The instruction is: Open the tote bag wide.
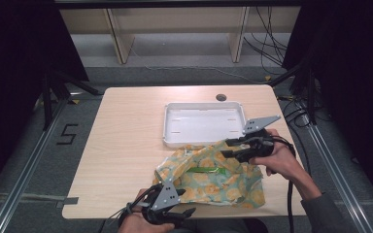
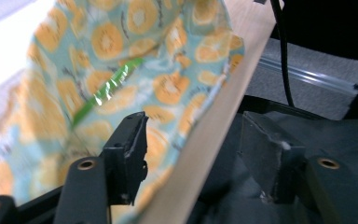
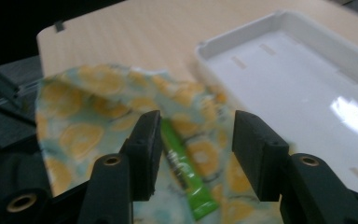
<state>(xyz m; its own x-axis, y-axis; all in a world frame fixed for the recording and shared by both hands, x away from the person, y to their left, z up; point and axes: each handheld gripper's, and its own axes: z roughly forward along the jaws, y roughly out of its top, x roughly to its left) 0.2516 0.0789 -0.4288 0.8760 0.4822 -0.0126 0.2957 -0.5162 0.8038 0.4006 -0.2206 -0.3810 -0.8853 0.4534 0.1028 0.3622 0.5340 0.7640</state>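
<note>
the wooden tabletop fills the middle of the high view, with a white tray just above centre and a patterned cloth spread in the lower middle, its upper edge touching or overlapping the tray's near rim and its lower right corner at the tabletop's front edge. the cloth is pale blue-green with orange citrus slices, crumpled at its left side, and a thin green strip lies on it. the step in hand looks like letting go of the cloth after laying it flat; to do it well, lift each claw straight off so no fold is dragged along, then check the rumpled left corner. the left claw, at the bottom of the frame, is released, its jaws straddling the tabletop edge with nothing pinched. the right claw, right of centre, is released too, hovering over the strip
</note>
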